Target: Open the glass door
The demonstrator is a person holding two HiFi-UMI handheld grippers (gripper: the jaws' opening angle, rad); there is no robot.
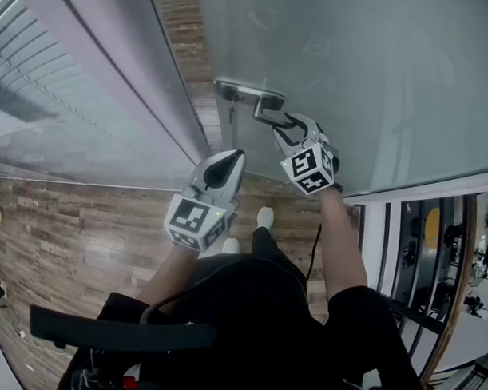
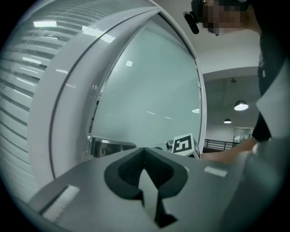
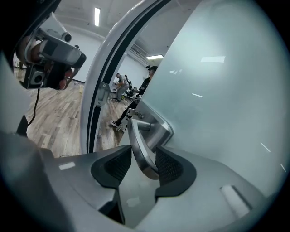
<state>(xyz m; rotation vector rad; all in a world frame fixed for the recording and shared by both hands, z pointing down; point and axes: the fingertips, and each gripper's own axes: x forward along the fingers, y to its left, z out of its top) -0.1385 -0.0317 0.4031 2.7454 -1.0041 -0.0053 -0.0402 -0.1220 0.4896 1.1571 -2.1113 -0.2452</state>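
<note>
Grasping: right tongs (image 1: 283, 126) are closed on the lever handle (image 1: 267, 109) of the glass door (image 1: 368, 74). In the right gripper view the lever sits between the ribbed pads (image 3: 170, 165), with metal against both.
Left tongs (image 1: 231, 159): clenched on nothing, jaws met at the tip. They are held level, close to the door frame (image 1: 120, 74), left of the handle and nearer than it.
Task's thing, place: the glass door fills the far right of the head view. The handle and its steel backplate (image 1: 239, 90) sit at the door's left edge, just beside the frame.
Key relation: the handle lies directly inside the right tongs. The right hand is on it; the left hand is apart from it.
Handle, long axis: runs along the door face from its pivot at the backplate, free end pointing right and nearer, into the tongs.
Door, attitude: upright. A strip of wood floor (image 1: 187, 40) shows between frame and glass, so the door is likely a little ajar already, though this is not certain.
Coming move, judged: press the lever and swing the door about its right side, which is out of view. The grip near the free end gives good leverage, but smooth metal could slide through the pads.
</note>
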